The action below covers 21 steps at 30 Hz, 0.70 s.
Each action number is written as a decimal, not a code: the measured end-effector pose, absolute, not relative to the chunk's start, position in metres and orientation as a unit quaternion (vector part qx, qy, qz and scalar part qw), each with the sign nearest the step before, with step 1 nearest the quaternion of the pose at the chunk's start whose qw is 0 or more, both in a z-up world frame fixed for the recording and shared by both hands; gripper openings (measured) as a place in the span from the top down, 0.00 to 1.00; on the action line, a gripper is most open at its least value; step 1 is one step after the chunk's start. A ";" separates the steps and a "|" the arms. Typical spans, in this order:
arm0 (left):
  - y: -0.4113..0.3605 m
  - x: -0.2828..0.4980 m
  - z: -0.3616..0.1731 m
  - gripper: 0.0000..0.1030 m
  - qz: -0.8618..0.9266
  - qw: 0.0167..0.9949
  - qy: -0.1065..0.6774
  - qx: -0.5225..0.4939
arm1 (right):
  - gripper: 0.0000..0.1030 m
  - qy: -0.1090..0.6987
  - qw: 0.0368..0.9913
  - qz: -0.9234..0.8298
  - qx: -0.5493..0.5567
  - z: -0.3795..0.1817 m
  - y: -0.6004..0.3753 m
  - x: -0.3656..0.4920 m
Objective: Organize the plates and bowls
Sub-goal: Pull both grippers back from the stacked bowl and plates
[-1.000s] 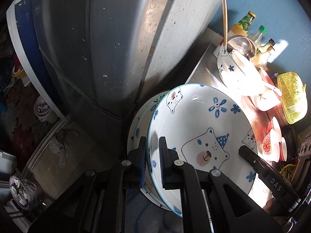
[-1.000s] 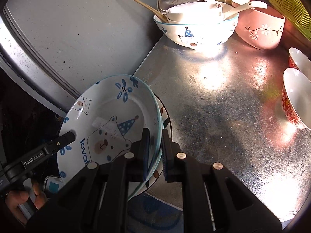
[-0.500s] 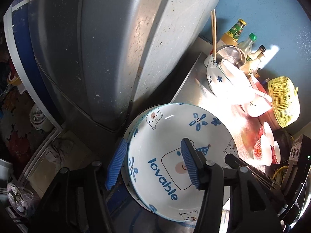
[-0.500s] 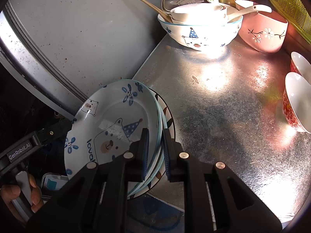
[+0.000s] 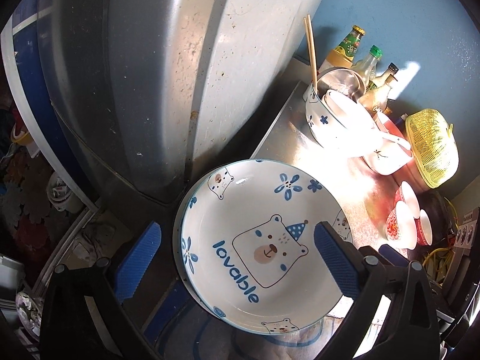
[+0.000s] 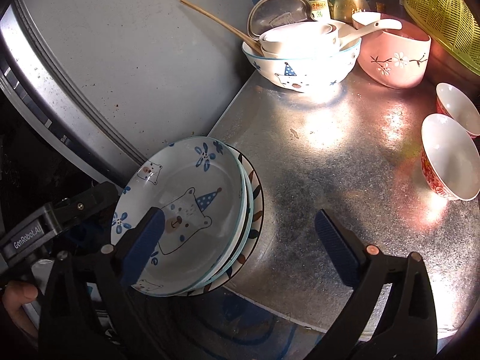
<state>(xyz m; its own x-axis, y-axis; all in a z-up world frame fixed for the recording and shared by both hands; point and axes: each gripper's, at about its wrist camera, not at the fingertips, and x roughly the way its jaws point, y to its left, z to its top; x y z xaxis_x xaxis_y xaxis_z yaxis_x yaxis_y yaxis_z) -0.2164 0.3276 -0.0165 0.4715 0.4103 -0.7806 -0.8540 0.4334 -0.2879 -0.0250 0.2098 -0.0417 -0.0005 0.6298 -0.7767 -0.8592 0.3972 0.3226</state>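
Glazed ceramic, white with blue flowers and a bear in a party hat: top plate (image 5: pixel 258 252) of a small stack sitting at the near left corner of the galvanised worktop (image 6: pixel 345 162), hanging partly over the edge, right beside a big grey appliance wall (image 5: pixel 150 60). Under it, at least one more blue-rimmed plate, then a leaf-patterned plate (image 6: pixel 255 210) at the bottom.

Left hand-held gripper (image 5: pixel 237 258) spread wide, blue pads either side of the stack, touching nothing. Right hand-held gripper (image 6: pixel 240 240) also wide apart, one finger over the bear plate, the other over bare metal. Nothing held by either.

Handling guess: stiff, fairly heavy for its size, slick glaze, chips or shatters if dropped. Overhang looks a bit sketchy, so probably worth nudging the stack inward. Best bite likely on the raised rim, one pad inside, one under the lip.

Further back: a bear bowl (image 6: pixel 303 63) stuffed with smaller bowls, a spoon and chopsticks, a pink flowered bowl (image 6: pixel 393 60), two red-patterned bowls (image 6: pixel 450 159) on their sides, a yellow basket (image 5: pixel 432 147), some bottles (image 5: pixel 369 69).
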 end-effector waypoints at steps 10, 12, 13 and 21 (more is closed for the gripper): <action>0.311 -0.211 -0.013 0.01 0.392 0.791 0.325 -0.338 | 0.00 0.465 0.711 0.516 -0.112 -0.034 0.186 -0.017; 0.306 -0.209 -0.013 0.01 0.389 0.793 0.327 -0.337 | 0.00 0.464 0.713 0.513 -0.110 -0.032 0.180 -0.017; 0.304 -0.208 -0.013 0.01 0.387 0.794 0.328 -0.336 | 0.00 0.463 0.715 0.512 -0.109 -0.030 0.176 -0.017; 0.290 -0.195 -0.010 0.01 0.368 0.803 0.332 -0.330 | 0.00 0.462 0.730 0.494 -0.098 -0.025 0.151 -0.007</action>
